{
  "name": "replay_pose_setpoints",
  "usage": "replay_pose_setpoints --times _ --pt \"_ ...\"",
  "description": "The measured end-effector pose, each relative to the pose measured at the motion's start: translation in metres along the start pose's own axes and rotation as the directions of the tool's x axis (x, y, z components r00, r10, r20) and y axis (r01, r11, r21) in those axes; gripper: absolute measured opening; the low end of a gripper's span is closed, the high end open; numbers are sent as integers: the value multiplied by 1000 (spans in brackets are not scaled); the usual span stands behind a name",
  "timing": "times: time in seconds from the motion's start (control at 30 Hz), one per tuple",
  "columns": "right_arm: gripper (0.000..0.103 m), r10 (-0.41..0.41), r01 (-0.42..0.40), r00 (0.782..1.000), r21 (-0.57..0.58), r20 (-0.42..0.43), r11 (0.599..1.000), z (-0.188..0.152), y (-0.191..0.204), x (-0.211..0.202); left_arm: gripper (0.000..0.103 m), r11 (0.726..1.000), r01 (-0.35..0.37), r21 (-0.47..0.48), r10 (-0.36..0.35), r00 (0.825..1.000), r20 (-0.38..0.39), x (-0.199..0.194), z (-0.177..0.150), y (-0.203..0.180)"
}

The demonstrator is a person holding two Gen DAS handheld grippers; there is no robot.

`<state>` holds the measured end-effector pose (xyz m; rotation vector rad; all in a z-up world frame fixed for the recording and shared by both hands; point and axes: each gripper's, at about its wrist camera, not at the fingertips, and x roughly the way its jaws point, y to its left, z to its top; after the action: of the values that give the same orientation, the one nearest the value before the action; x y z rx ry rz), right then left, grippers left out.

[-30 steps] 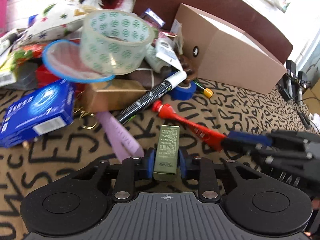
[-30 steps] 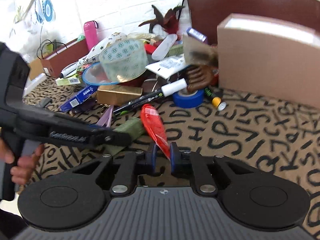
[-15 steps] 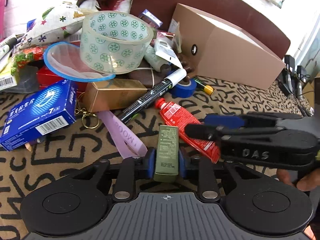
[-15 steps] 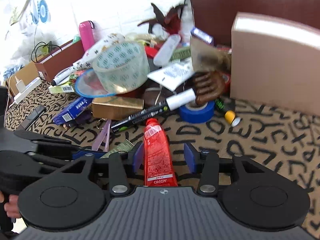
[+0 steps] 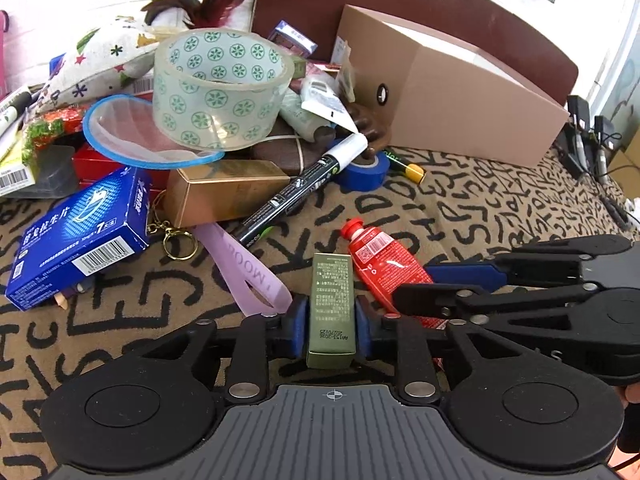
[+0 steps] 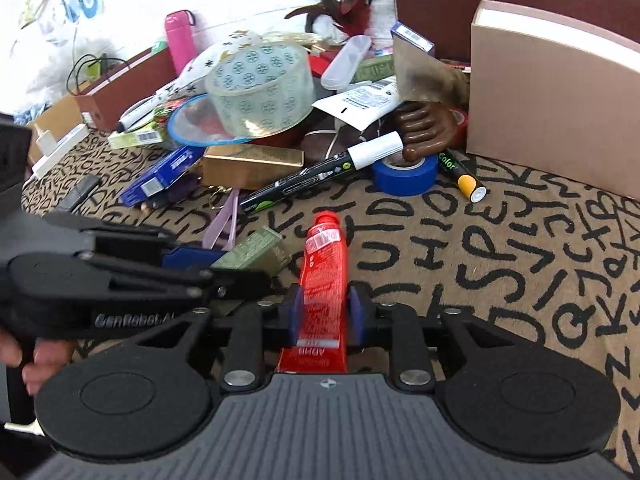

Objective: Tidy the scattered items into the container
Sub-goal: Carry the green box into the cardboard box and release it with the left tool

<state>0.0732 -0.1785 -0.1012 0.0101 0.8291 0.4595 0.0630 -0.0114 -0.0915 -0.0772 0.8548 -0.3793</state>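
Your left claw [image 5: 331, 316] has its blue pads on either side of the small green box [image 5: 331, 300], touching its long faces, and the jaws are opening a little at this moment, so I would not count that hold as firm. The box looks like light, stiff card: it should take a squeeze across its narrow sides, but the smooth print may slide, so take it near the middle of its length rather than at the end. Your right claw [image 6: 326, 314] is closing on the red tube [image 6: 324, 276], with the pads at the flat crimped half and the cap pointing away from you. The tube is soft and will dent, probably light; grip the lower body, not the cap. Both things lie on the patterned cloth of the worktop [image 6: 500, 248], just beside each other. Beyond them sits the pile with the tape roll [image 5: 218, 92], and the tan cardboard box [image 5: 448, 100], likely the container, stands at the far right.
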Motion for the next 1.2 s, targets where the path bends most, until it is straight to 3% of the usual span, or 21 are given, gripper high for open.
replay_pose_setpoints --times 0.03,0.17,0.5,0.6,0.63,0.8,1.07,1.2 --pt "30 -1 1 1000 -2 0 1000 1 1 2 21 1000 -1 -8 1 1000 -5 1 1 1" --pt "24 6 -6 1000 -6 -2 1000 2 3 5 21 1000 3 -11 -4 1000 -12 1 2 2" --pt "25 48 -47 999 90 -9 995 2 -5 10 21 1000 10 8 -10 1000 4 4 0 4" --pt "18 49 -50 999 85 7 995 -1 -1 6 20 1000 -2 8 2 1000 4 2 -1 1" --pt "10 64 -65 998 87 13 994 -2 1 4 20 1000 1 -2 -1 1000 0 0 -2 -1" --pt "9 61 -63 997 60 37 996 -7 9 -12 20 998 46 -42 -46 999 12 -14 1 -5" --pt "9 33 -33 991 -4 128 999 10 7 -56 19 992 127 -6 -126 989 71 -34 31 -31" --pt "8 -8 18 984 -58 176 998 30 0 -77 20 987 159 31 -162 980 113 -38 65 -50"
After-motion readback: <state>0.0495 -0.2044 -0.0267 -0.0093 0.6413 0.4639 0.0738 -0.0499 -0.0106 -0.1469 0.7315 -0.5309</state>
